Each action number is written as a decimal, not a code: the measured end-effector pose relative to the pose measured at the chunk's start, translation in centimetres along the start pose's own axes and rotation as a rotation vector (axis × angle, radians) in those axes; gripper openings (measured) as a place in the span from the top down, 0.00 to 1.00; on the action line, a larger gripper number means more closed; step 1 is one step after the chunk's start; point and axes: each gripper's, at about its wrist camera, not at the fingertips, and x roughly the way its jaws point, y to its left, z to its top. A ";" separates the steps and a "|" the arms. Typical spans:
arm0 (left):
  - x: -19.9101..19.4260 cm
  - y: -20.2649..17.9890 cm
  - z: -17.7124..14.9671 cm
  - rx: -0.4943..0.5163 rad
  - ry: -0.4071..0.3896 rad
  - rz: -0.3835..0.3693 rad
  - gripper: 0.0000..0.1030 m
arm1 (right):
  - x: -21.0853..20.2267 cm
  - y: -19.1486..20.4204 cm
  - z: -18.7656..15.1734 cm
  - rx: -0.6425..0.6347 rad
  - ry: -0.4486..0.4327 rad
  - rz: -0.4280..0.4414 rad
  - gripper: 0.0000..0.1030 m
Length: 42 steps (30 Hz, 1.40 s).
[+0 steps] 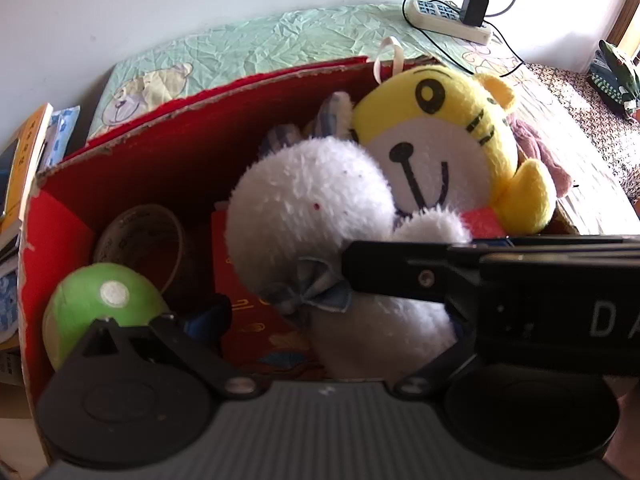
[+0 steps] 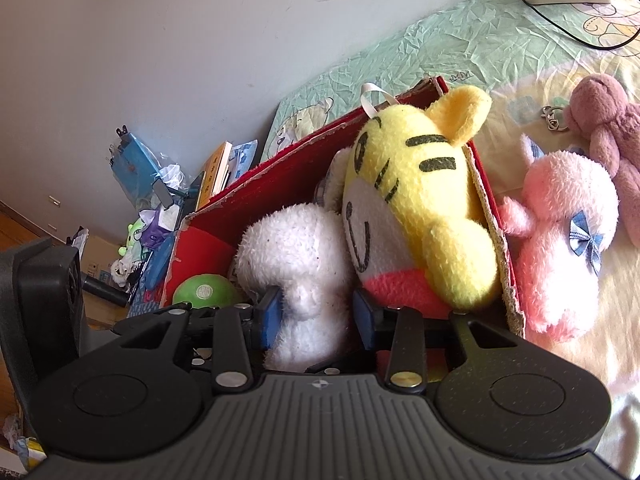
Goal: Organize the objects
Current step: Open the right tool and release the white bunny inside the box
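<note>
A red cardboard box (image 1: 168, 160) sits on the bed; it also shows in the right wrist view (image 2: 280, 184). Inside are a white plush (image 1: 312, 200) with a blue bow, a yellow tiger plush (image 1: 452, 136), a green ball (image 1: 100, 300) and a tape roll (image 1: 140, 240). My right gripper (image 2: 316, 312) has its blue pads (image 2: 270, 316) on either side of the white plush (image 2: 296, 248), holding its body. It crosses the left wrist view as a black bar (image 1: 440, 268). My left gripper (image 1: 340, 320) hangs over the box; only its left finger (image 1: 208, 316) shows.
A pink plush (image 2: 560, 248) and a mauve plush (image 2: 608, 128) lie on the bed right of the box. A power strip (image 1: 448, 18) with cable lies at the far end. Books (image 1: 24, 160) and clutter (image 2: 152, 208) stand left of the box, by the wall.
</note>
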 end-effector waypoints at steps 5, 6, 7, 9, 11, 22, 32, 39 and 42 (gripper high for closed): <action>0.1 -0.1 0.1 0.001 0.011 0.008 0.02 | -0.3 0.2 -0.2 -0.005 -0.012 -0.004 0.62; 0.2 -0.1 0.2 0.000 0.015 0.009 0.02 | -0.3 0.2 -0.2 -0.005 -0.014 -0.005 0.62; 0.2 -0.1 0.2 -0.001 0.017 0.010 0.02 | -0.4 0.2 -0.2 -0.003 -0.015 -0.005 0.62; 0.2 -0.1 0.2 -0.002 0.016 0.017 0.01 | -0.4 0.2 -0.2 0.000 -0.015 -0.004 0.62; 0.2 -0.1 0.1 -0.003 0.015 0.022 0.01 | -0.5 0.2 -0.1 0.002 -0.013 -0.004 0.62; 0.3 0.2 -0.3 -0.057 0.029 0.026 0.00 | -0.7 0.2 -0.4 -0.027 -0.010 -0.022 0.64; -0.1 -0.1 -0.4 -0.067 0.020 0.063 0.00 | -1.2 0.3 -0.8 -0.058 -0.035 -0.038 0.67; -0.6 -0.5 -0.6 -0.072 0.011 0.105 0.00 | -1.6 0.4 -1.0 -0.059 -0.036 -0.039 0.68; -0.7 -0.5 -0.7 -0.080 0.006 0.119 0.00 | -1.9 0.5 -1.4 -0.072 -0.050 -0.051 0.69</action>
